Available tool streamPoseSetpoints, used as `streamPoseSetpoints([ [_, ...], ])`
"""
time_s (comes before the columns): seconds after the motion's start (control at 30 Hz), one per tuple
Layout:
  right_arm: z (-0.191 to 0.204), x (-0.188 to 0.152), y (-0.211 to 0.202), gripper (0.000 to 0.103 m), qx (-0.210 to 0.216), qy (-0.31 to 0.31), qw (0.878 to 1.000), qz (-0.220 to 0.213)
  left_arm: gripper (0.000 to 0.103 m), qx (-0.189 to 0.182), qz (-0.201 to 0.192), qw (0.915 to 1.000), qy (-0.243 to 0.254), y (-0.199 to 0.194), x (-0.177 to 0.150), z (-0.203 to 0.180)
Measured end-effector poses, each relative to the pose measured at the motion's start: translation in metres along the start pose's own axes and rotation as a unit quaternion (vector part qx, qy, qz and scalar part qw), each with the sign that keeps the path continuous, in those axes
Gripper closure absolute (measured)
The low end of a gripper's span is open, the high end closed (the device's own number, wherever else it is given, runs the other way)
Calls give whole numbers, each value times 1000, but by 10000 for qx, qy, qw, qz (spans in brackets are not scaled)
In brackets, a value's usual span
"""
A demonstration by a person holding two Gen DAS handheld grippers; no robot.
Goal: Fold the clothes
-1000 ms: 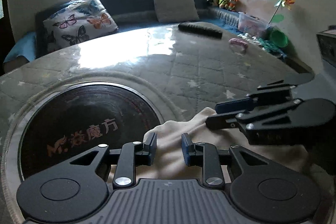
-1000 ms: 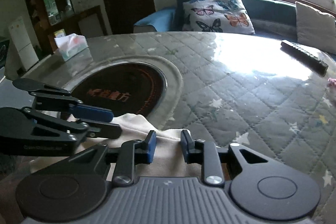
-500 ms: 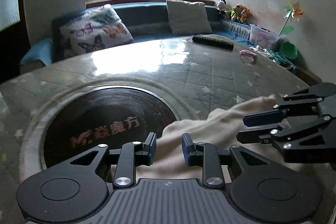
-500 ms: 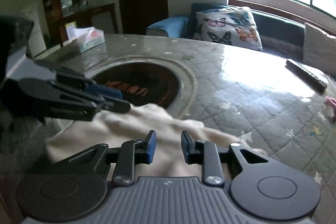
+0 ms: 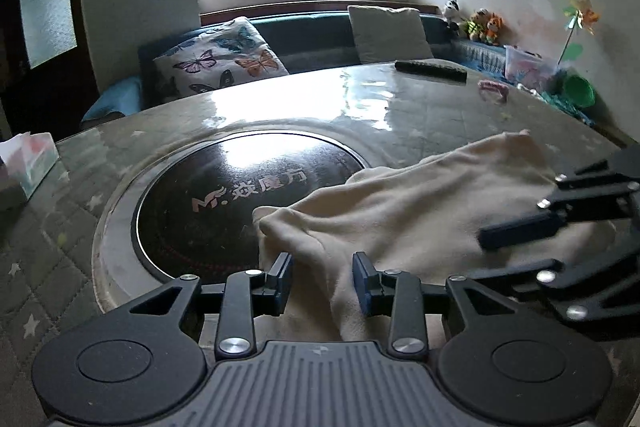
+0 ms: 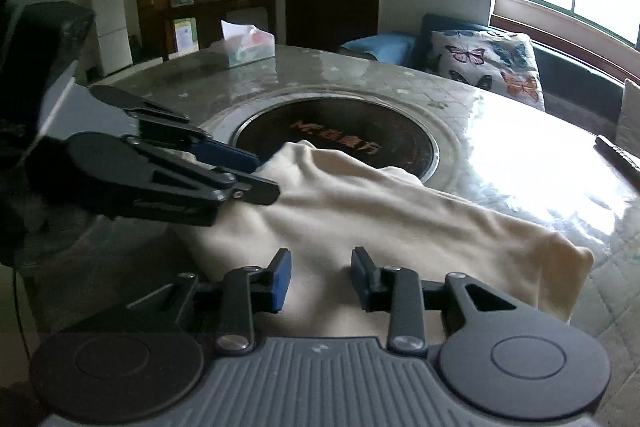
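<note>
A cream cloth (image 5: pixel 404 211) lies spread on the round table, its left end over the dark hotplate (image 5: pixel 224 203). It also shows in the right wrist view (image 6: pixel 392 223). My left gripper (image 5: pixel 322 281) is open, its fingers apart just above the cloth's near edge. My right gripper (image 6: pixel 320 281) is open over the cloth's near side. The right gripper shows in the left wrist view (image 5: pixel 520 251) at the right, jaws apart over the cloth. The left gripper shows in the right wrist view (image 6: pixel 256 175) at the left, by the cloth's left end.
A tissue box (image 5: pixel 24 167) stands at the table's left edge, also in the right wrist view (image 6: pixel 248 45). A black remote (image 5: pixel 430 69) and a small pink item (image 5: pixel 494 89) lie at the far right. A sofa with cushions (image 5: pixel 218 61) stands behind the table.
The cloth was bunched near both grippers a second ago; now it lies spread wide across the table. Both grippers have pulled back and apart, and their jaws stand wider.
</note>
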State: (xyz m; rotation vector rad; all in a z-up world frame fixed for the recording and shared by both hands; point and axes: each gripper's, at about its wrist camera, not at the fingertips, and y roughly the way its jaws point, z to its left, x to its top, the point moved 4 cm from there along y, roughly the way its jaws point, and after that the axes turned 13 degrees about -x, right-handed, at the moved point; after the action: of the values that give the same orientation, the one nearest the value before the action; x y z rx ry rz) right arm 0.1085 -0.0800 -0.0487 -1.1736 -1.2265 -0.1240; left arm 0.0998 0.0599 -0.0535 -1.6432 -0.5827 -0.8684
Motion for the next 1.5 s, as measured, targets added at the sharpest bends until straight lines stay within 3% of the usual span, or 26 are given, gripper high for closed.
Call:
streamPoseSetpoints([
  [0.17, -29, -13, -20, 70, -322, 529, 9981, 26, 66, 22, 1, 10000, -49, 1, -1, 1],
  [0.37, -68, -40, -26, 70, -654, 1151, 9905, 373, 65, 34, 1, 9999, -95, 1, -3, 2],
  [0.5, -81, -29, -31, 69, -720, 1223, 9897, 191, 61, 60, 8, 9999, -103, 0, -2, 2],
  [0.73, -101, 2, -3, 68, -839, 1484, 9853, -67, 56, 77, 21, 9999, -135, 1, -1, 4],
  [1.0, -131, -7, 37, 68, -1058, 2057, 9725, 262, 51, 0, 57, 9997, -252, 1, 3, 9],
  [1.23, -129, -6, 31, 61, -1040, 1979, 9746, 139, 48, 3, -94, 9993, -348, 6, 25, 15],
  [1.4, -130, -9, 35, 60, -1085, 1939, 9748, 199, 47, 192, 127, 9985, -489, 27, 24, 30],
  [1.5, -123, -2, 26, 54, -1124, 1737, 9783, 109, 41, 163, 223, 9976, -627, 32, 19, 38],
])
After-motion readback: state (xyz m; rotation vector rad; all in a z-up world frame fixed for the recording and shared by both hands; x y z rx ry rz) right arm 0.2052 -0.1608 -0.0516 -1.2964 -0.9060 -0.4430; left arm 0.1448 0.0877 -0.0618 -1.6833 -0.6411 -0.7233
